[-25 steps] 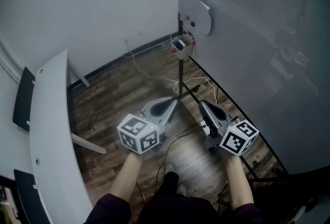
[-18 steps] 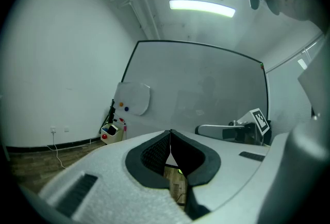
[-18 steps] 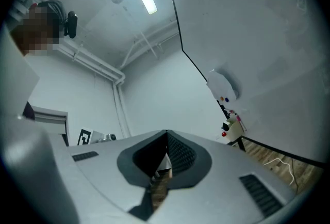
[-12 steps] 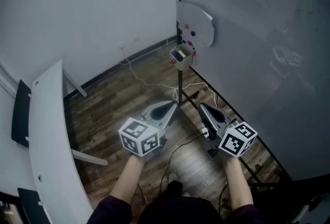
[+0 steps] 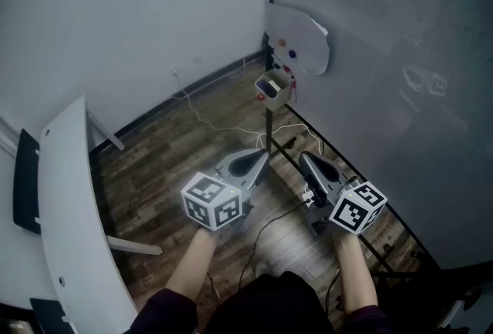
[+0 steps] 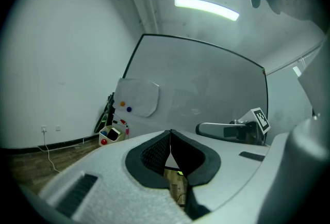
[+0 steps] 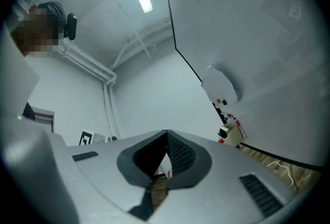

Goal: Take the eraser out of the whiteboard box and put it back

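Observation:
The whiteboard box [image 5: 273, 88] hangs at the lower left corner of the whiteboard [image 5: 385, 78]. A dark-topped eraser [image 5: 267, 84] and markers stand in it. The box also shows small at the left of the left gripper view [image 6: 109, 135] and at the right of the right gripper view [image 7: 230, 134]. My left gripper [image 5: 262, 155] and right gripper [image 5: 303, 158] are held side by side over the wooden floor, pointing toward the box and well short of it. Both are shut, the jaw tips meeting with nothing between them [image 6: 170, 132] [image 7: 166, 134].
A white sheet [image 5: 296, 48] with coloured magnets hangs above the box. The whiteboard's stand legs [image 5: 285, 144] and loose cables [image 5: 223, 125] lie on the floor ahead. A curved white table [image 5: 69, 194] and a black chair [image 5: 25, 178] stand at the left.
Both grippers have moved forward together toward the whiteboard; the box and the sheet now look nearer and larger. The jaws stayed shut.

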Demonstrator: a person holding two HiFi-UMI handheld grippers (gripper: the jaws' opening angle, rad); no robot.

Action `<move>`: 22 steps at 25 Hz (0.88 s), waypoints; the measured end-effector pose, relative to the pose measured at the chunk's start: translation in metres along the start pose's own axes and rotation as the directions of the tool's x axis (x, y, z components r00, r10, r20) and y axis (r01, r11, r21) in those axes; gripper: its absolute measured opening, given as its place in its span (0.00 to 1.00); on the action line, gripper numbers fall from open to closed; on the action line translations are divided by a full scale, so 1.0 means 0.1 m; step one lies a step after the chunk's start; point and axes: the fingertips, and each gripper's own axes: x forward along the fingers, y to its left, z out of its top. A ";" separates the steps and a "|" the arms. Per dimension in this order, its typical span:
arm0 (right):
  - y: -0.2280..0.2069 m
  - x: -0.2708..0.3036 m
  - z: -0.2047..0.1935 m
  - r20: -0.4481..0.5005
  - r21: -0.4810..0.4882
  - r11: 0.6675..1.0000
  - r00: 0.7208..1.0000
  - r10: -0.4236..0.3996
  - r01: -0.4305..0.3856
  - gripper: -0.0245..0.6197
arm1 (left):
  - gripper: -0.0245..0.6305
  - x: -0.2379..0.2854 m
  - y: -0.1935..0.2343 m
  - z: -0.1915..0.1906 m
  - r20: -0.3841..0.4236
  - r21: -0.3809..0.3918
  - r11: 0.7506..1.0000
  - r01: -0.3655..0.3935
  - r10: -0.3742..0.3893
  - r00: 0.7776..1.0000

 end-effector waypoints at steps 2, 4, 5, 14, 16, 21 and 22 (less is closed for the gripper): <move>-0.02 0.05 -0.03 -0.005 0.001 1.000 1.000 -0.004 0.004 0.04 | 0.05 0.01 0.06 -0.01 -0.001 -0.008 1.000 0.001 -0.001 1.000; -0.06 0.09 -0.03 -0.008 0.006 1.000 1.000 -0.010 0.010 0.04 | 0.05 0.03 0.11 -0.01 -0.002 -0.015 1.000 0.001 -0.001 1.000; -0.08 0.10 -0.03 -0.007 0.008 1.000 1.000 -0.012 0.012 0.04 | 0.05 0.05 0.13 -0.02 -0.004 -0.018 1.000 0.002 -0.002 1.000; -0.45 0.35 -0.01 -0.024 0.027 1.000 1.000 -0.010 0.011 0.04 | 0.05 0.37 0.40 -0.05 -0.019 -0.035 0.999 -0.011 0.010 1.000; -0.54 0.43 0.06 -0.029 0.027 1.000 1.000 -0.006 0.007 0.04 | 0.05 0.48 0.46 0.00 -0.019 -0.033 0.999 -0.015 0.014 1.000; -0.83 0.62 0.21 -0.033 0.032 0.999 0.999 0.016 -0.015 0.04 | 0.05 0.78 0.65 0.10 -0.020 -0.029 0.999 -0.033 0.033 0.999; -0.89 0.65 0.22 -0.034 0.035 0.999 0.999 0.018 -0.017 0.04 | 0.05 0.84 0.68 0.10 -0.021 -0.028 0.999 -0.037 0.036 0.999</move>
